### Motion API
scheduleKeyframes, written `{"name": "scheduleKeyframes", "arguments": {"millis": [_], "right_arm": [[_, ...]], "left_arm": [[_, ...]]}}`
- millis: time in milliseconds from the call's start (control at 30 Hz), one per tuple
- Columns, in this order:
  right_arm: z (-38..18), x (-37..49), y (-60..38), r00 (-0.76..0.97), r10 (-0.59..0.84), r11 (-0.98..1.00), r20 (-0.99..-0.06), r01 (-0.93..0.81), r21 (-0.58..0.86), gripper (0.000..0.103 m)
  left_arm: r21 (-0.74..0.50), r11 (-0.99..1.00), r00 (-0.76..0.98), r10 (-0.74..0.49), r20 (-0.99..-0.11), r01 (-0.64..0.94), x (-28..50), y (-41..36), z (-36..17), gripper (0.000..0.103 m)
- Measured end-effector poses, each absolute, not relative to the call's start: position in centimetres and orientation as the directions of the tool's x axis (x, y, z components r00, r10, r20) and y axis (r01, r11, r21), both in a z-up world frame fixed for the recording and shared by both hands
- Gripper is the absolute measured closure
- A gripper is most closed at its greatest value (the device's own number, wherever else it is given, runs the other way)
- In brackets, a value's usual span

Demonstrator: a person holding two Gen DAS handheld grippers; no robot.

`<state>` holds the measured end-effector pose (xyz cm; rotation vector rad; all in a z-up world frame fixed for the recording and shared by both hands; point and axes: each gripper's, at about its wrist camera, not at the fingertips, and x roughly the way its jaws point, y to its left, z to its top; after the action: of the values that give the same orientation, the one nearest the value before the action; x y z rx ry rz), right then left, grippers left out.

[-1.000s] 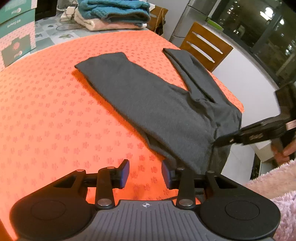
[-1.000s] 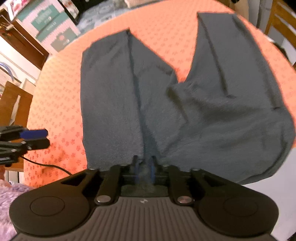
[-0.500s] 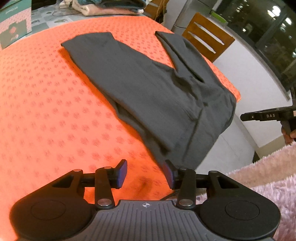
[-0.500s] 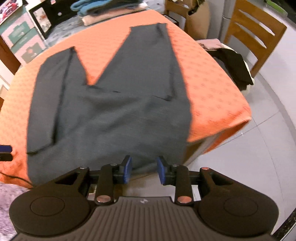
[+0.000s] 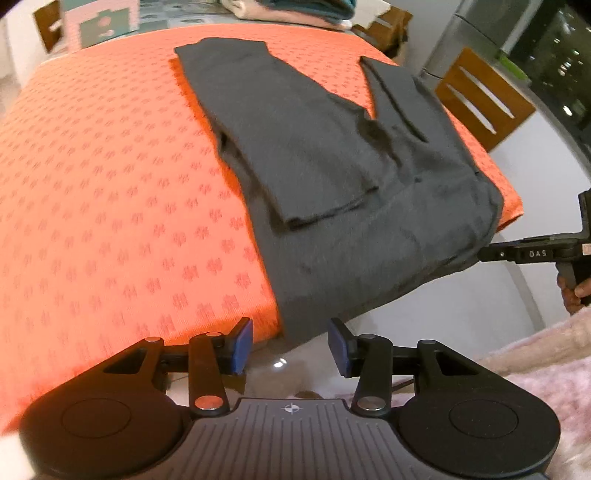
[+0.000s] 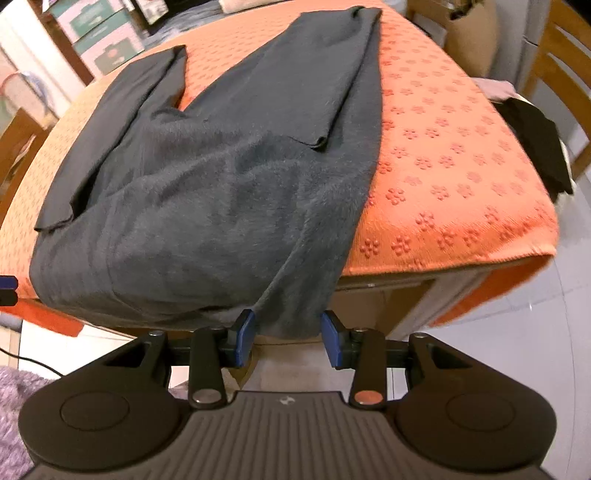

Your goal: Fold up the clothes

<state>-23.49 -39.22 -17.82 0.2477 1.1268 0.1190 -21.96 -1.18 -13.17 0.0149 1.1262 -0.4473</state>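
Dark grey trousers (image 5: pixel 332 177) lie flat on the orange tablecloth (image 5: pixel 110 184), legs spread in a V toward the far side. Their waist end (image 6: pixel 207 236) hangs over the near table edge. My left gripper (image 5: pixel 291 347) is open just off the edge, beside the waist's left corner, with nothing between its fingers. My right gripper (image 6: pixel 288 336) is open too, and the hanging waist hem dips between its blue pads (image 6: pixel 243 332). In the left wrist view the right gripper (image 5: pixel 487 254) sits against the waist's right corner.
A stack of folded towels (image 5: pixel 295 9) and boxes (image 5: pixel 99 26) sit beyond the table. A wooden chair (image 5: pixel 480 99) stands on the right side. Another chair holds dark clothing (image 6: pixel 535 147). A person's pink fleece sleeve (image 5: pixel 535 369) is at lower right.
My right gripper, shut on the waist a second ago, has opened. Both grippers drew back past the table edge, and the waist now hangs over it.
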Motion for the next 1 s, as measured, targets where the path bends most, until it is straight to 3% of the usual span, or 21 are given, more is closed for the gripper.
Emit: {"name": "scheduleKeyframes", "arguments": {"millis": [167,267,533,733,800,1000], "right_arm": [[-18.5,-23.3,-39.1,0.43,0.265,0.956,-0.863,-0.003,0.292,0.06],[-18.1,-23.8,-39.3,0.441,0.3,0.948,-0.846,-0.039,0.316,0.099],[-14.1,-27.0,-40.6,0.446,0.347,0.936,-0.825,-0.101,0.338,0.099],[-11.9,-26.7,-40.0,0.414,0.282,0.958,-0.866,-0.163,0.234,0.096],[-10.4,-26.3,-40.4,0.459,0.251,0.967,-0.852,-0.149,0.205,0.09],[-9.6,-22.3,-42.8,0.568,0.233,0.952,-0.79,0.032,0.304,0.078]], "left_arm": [[-0.165,0.938,0.376,-0.278,-0.884,0.306,-24.0,-2.5,-14.4,0.054],[-0.15,0.942,0.38,-0.262,-0.887,0.3,-24.5,-3.1,-15.0,0.051],[-0.135,0.935,0.391,-0.264,-0.882,0.327,-25.3,-4.5,-14.3,0.05],[-0.168,0.933,0.42,-0.297,-0.858,0.318,-25.4,-4.8,-12.0,0.05],[-0.167,0.932,0.434,-0.303,-0.849,0.323,-25.2,-4.9,-11.2,0.05],[-0.152,0.932,0.465,-0.299,-0.833,0.328,-24.3,-5.0,-9.5,0.049]]}}
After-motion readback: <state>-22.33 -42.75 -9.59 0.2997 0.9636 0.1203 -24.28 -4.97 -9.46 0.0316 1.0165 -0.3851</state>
